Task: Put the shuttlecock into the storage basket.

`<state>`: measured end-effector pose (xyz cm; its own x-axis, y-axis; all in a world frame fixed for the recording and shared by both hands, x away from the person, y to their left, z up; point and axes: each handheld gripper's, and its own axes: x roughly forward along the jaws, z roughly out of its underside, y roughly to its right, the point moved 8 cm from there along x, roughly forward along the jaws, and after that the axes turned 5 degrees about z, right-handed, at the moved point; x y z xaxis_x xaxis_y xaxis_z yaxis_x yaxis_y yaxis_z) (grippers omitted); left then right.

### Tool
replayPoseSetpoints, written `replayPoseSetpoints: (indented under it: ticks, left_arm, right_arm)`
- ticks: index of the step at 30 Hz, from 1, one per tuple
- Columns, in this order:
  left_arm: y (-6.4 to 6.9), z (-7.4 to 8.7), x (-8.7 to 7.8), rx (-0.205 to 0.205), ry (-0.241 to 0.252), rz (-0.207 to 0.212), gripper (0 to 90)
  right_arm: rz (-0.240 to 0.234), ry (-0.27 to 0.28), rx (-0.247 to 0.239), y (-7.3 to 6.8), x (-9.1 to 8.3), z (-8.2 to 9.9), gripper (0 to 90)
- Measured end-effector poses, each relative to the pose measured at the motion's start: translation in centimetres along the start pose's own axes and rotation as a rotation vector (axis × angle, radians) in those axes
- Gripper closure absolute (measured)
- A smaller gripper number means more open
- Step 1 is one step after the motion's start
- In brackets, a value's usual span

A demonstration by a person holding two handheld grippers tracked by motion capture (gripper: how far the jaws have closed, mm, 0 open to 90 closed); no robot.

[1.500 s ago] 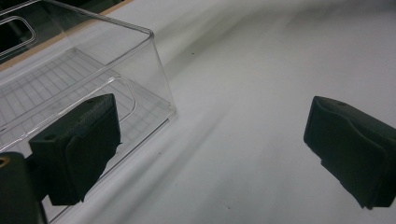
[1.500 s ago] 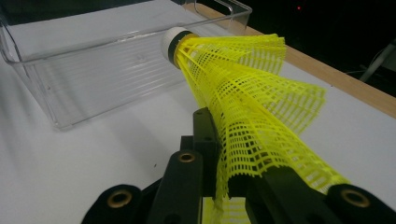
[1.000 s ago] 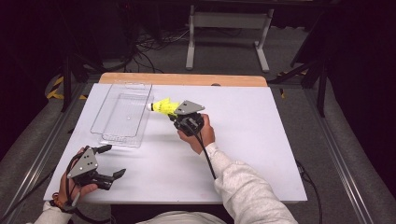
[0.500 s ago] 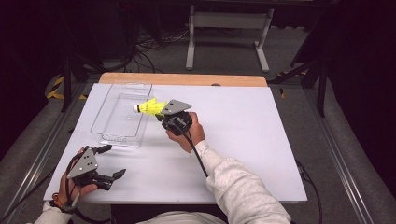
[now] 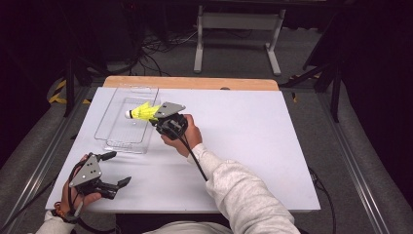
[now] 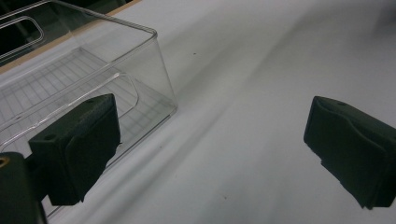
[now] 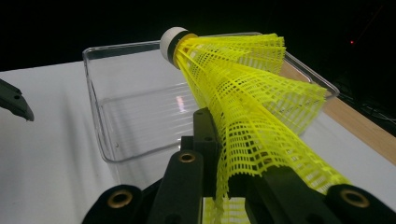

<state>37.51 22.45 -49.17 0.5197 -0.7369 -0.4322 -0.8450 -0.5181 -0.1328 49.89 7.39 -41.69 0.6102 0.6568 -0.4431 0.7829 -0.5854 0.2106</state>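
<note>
A yellow plastic shuttlecock (image 5: 140,112) with a white cork tip is pinched by its mesh skirt (image 7: 252,112) in my right gripper (image 5: 157,116), whose jaws are shut on it. It hangs over the right rim of a clear plastic bin (image 5: 124,122), cork pointing left over the bin (image 7: 140,107). My left gripper (image 5: 113,168) rests near the table's front left corner with its jaws wide open and nothing between them. In the left gripper view the bin's near corner (image 6: 156,70) stands just beyond the left finger (image 6: 81,144).
The white tabletop (image 5: 253,136) stretches right of the bin. A wooden strip (image 5: 195,83) runs along the far edge. Metal rails (image 5: 350,161) flank the table, and a stand's legs (image 5: 238,29) and cables lie on the floor beyond.
My right gripper has carried the shuttlecock leftward, from beside the bin to over its right rim. The left gripper has stayed in place.
</note>
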Motion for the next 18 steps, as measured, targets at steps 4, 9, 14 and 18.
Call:
replayPoseSetpoints:
  ticks: [4,9,14,18]
  left_arm:
    - [0.0,0.0,-0.1,-0.006,0.004,0.003,4.8]
    - [0.0,0.0,-0.2,-0.006,0.007,0.001,4.8]
    - [0.1,0.0,-0.3,-0.006,0.005,0.002,4.8]
    - [0.1,0.1,-0.3,-0.007,0.003,0.003,4.8]
  right_arm:
    - [-0.015,0.0,-0.013,-0.7,0.5,-0.7,87.2]
    - [-0.032,-0.002,-0.022,-1.4,1.1,-1.2,87.2]
    - [-0.045,-0.008,-0.031,-2.1,1.7,-1.3,87.3]
    - [-0.037,0.004,-0.023,-2.2,2.1,-1.5,87.3]
